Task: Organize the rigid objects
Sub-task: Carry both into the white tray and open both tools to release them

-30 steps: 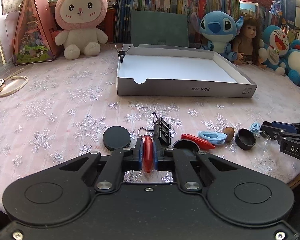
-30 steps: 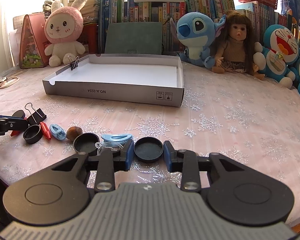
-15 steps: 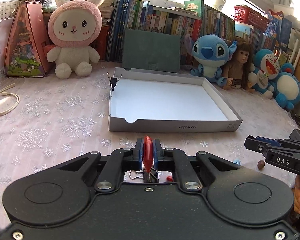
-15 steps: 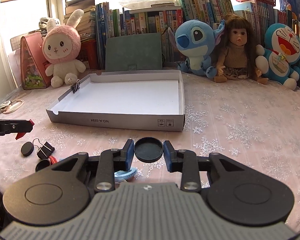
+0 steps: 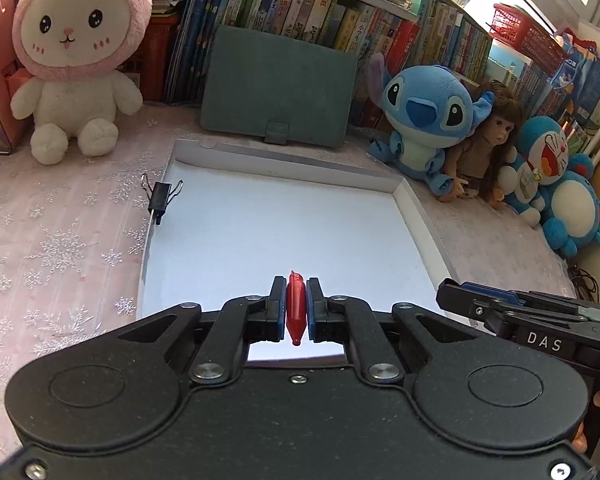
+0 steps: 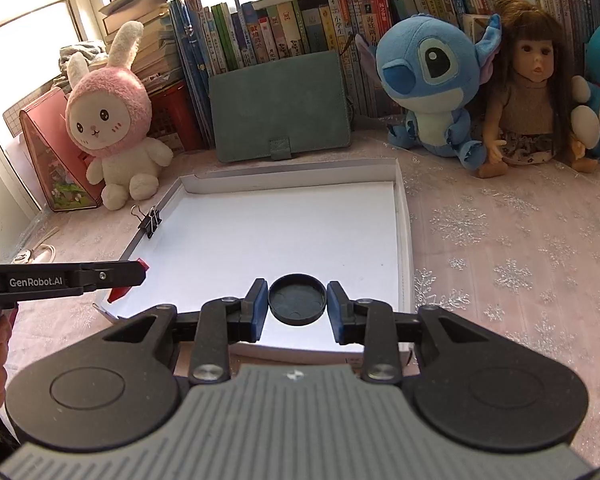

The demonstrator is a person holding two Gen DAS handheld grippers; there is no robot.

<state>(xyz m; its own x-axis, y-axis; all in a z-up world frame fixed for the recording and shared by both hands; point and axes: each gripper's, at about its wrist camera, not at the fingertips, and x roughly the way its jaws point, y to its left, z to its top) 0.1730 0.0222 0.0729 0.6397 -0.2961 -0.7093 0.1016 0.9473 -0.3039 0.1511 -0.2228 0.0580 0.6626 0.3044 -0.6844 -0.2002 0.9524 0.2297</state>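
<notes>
Left wrist view shows the left gripper (image 5: 296,310) closest of all, with its fingers (image 5: 277,308) squeezed tight on a small red piece (image 5: 295,306). The red piece is thin, hard and likely very light. It looks smooth, so it could slip or twist if the squeeze gets weak. It is held by its flat sides, near its middle, and that seems a good place to hold it. It hangs over the near part of the white box (image 5: 420,216).

Right wrist view shows the right gripper (image 6: 297,305) with its fingers (image 6: 258,308) part way apart, holding a round black lid (image 6: 297,299) by its two edges. The lid is stiff and light too. Its round rim gives the fingers only two small spots to press, so it could spin or pop out. Holding it straight across the middle is the safest way. It is also above the near end of the box.

Next comes the box itself. It is low, made of thin card, and it sits on the table (image 6: 500,240). Its white floor looks bare. A black binder clip (image 6: 150,221) is pinched onto its left wall. The card wall is soft, so a bump could bend it.

Farther back, a bunny toy (image 6: 110,136), a green case (image 6: 280,108), a blue toy (image 6: 432,80) and a doll (image 6: 528,100) sit by a row of books.
</notes>
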